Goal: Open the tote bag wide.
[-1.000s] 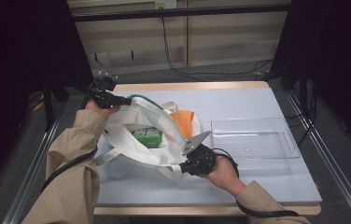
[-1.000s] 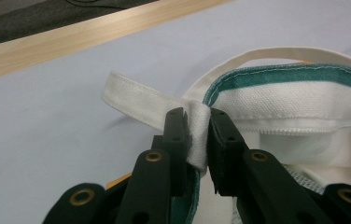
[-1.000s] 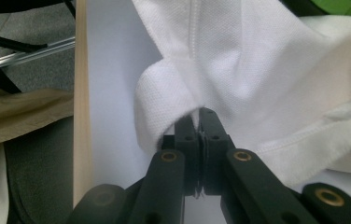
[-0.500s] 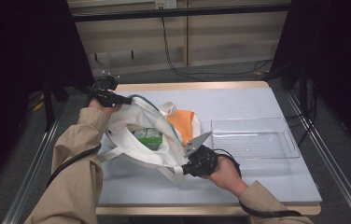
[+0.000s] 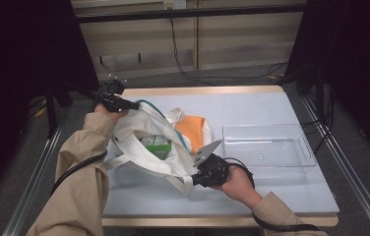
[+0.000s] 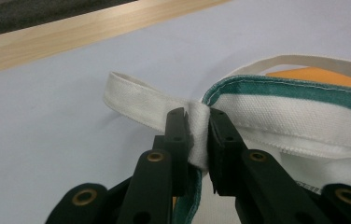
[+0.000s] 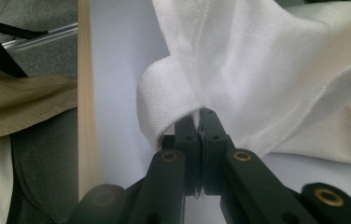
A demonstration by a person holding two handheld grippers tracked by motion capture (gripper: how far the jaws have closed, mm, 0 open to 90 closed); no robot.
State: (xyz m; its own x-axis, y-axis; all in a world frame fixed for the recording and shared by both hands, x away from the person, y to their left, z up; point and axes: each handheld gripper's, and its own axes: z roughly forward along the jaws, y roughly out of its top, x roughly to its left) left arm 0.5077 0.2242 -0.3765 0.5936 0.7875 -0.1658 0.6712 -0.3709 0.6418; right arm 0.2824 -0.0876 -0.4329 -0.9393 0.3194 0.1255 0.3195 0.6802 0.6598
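A white cloth tote bag (image 5: 148,130) with a teal-edged rim and an orange patch lies on the table's left half, its mouth held apart. A green packet (image 5: 156,145) shows inside it. My left gripper (image 5: 135,105) at the far left is shut on the bag's rim, where a white strap (image 6: 136,100) meets the teal edge (image 6: 285,88). My right gripper (image 5: 191,178) at the near side is shut on the bag's white cloth (image 7: 239,60), pinching a fold between its jaws.
An empty clear plastic tray (image 5: 266,147) sits on the right half of the pale blue table (image 5: 252,105). The table's wooden edge (image 5: 198,90) runs along the far side. Metal rails flank the table, with cables on the floor behind.
The left hand has shifted slightly, keeping the bag's rim lifted. The right hand has stayed put with its hold on the cloth.
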